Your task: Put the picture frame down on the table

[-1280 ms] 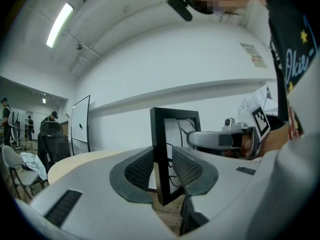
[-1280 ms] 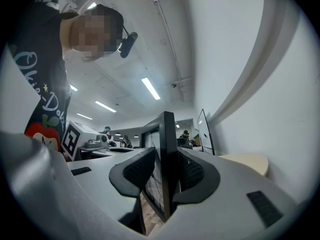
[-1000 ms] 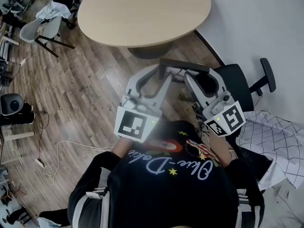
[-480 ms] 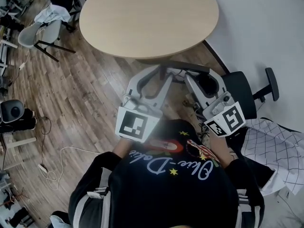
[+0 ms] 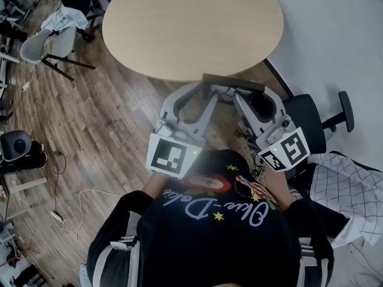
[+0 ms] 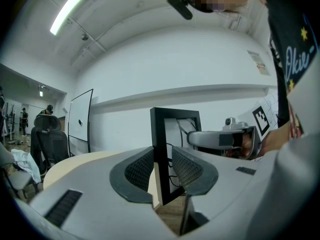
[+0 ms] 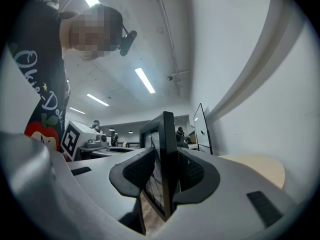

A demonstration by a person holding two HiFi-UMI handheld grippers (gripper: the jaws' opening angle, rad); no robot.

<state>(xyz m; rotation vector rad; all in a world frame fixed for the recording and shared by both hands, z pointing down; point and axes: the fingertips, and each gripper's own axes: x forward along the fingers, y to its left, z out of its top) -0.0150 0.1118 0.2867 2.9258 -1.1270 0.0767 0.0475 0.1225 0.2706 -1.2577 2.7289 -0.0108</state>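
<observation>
A black picture frame (image 5: 233, 82) hangs edge-up over the wooden floor, just short of the round table (image 5: 191, 26). My left gripper (image 5: 205, 96) is shut on its left side, and the frame (image 6: 172, 151) stands upright between the dark pads. My right gripper (image 5: 238, 98) is shut on the other side, where the frame (image 7: 162, 164) fills the gap between the jaws. In the left gripper view the right gripper (image 6: 220, 139) shows behind the frame.
A black office chair (image 5: 311, 121) stands right of me by the white wall. A grey chair (image 5: 51, 40) with cloth on it sits at the far left. Cables (image 5: 78, 202) trail over the floor at the left. A checked cloth (image 5: 353, 190) lies at the right.
The table has drawn nearer and lies larger in the head view. Both grippers keep their hold on the frame, now a little closer to the table's edge.
</observation>
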